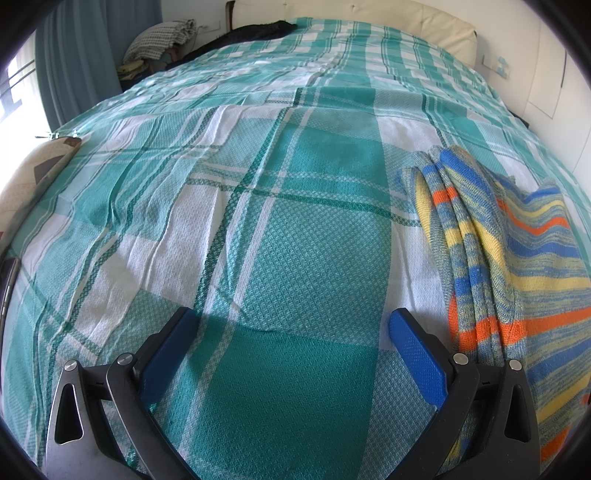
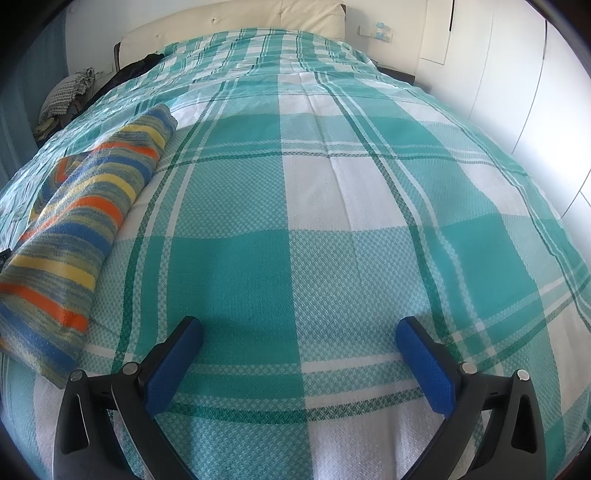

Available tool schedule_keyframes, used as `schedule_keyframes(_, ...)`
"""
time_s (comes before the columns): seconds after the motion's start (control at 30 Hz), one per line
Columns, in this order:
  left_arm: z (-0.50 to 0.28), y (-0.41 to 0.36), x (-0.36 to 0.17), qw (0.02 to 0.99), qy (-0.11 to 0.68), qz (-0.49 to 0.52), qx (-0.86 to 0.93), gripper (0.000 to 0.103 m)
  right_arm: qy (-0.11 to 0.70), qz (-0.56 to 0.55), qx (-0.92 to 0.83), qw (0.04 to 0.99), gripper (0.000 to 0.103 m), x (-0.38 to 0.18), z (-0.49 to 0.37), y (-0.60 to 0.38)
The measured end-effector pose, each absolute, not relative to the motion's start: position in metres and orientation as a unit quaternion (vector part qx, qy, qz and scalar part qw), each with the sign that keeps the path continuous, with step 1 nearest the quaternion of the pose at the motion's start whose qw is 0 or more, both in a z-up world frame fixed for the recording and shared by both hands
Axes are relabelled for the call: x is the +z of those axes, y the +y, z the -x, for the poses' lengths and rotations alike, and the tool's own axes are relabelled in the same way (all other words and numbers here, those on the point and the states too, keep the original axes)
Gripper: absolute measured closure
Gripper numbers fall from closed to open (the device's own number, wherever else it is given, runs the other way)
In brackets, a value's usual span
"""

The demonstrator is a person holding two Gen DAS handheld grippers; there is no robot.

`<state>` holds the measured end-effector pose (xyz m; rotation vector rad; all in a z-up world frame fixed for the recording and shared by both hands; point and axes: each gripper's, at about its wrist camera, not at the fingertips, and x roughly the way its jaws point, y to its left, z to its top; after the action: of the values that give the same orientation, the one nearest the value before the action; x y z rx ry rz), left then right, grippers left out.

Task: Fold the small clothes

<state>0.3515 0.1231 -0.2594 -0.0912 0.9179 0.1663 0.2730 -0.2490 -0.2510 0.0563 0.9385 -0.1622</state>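
A folded knit garment with blue, yellow, orange and grey stripes lies on the teal and white checked bedspread, to the right of my left gripper. The left gripper is open and empty, with its right finger next to the garment's near edge. In the right wrist view the same garment lies to the left of my right gripper. The right gripper is open and empty above the bare bedspread.
A cream headboard stands at the far end of the bed. A dark cloth lies at the far left corner, with a pile of fabric beside the bed. A patterned cushion sits at the left edge. White wall panels stand on the right.
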Motion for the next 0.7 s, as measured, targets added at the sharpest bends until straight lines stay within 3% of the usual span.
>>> schedule_keyframes(0.7, -0.3511, 0.123, -0.2594, 0.892, 0.442, 0.044, 0.08, 0.0, 0.433, -0.051, -0.066, 0.898, 0.0, -0.2518, -0.2678, -0.2547)
